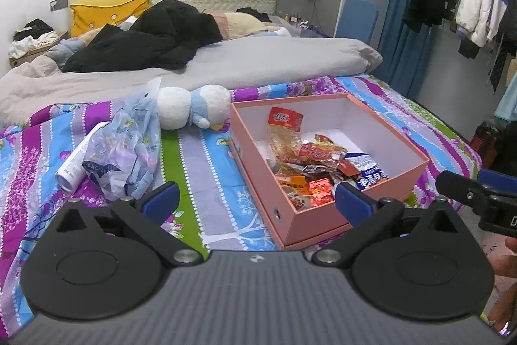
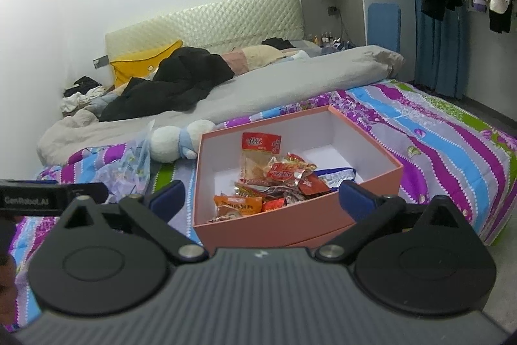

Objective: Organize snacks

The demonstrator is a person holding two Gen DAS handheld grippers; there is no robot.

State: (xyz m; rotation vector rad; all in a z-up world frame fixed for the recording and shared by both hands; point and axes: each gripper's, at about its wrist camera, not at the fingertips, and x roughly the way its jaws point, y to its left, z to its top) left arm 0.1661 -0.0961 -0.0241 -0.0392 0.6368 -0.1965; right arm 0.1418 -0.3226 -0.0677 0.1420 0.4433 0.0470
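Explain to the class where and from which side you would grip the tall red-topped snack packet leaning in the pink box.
Probably grip the red-topped packet by its flat red header, coming down from above. It leans upright against the pink box's far wall, with that edge clear of the snack pile. Both the left gripper and right gripper have open, empty jaws.

an open pink box (image 1: 292,217) with a white inside sits on the striped floral bedspread. snack packets (image 1: 318,170) lie heaped in its near half: red and orange wrappers, a clear pouch with a red header (image 1: 284,125) leaning toward the back, and a blue-and-white packet (image 1: 368,170) by the right wall. the far corner shows bare white floor.
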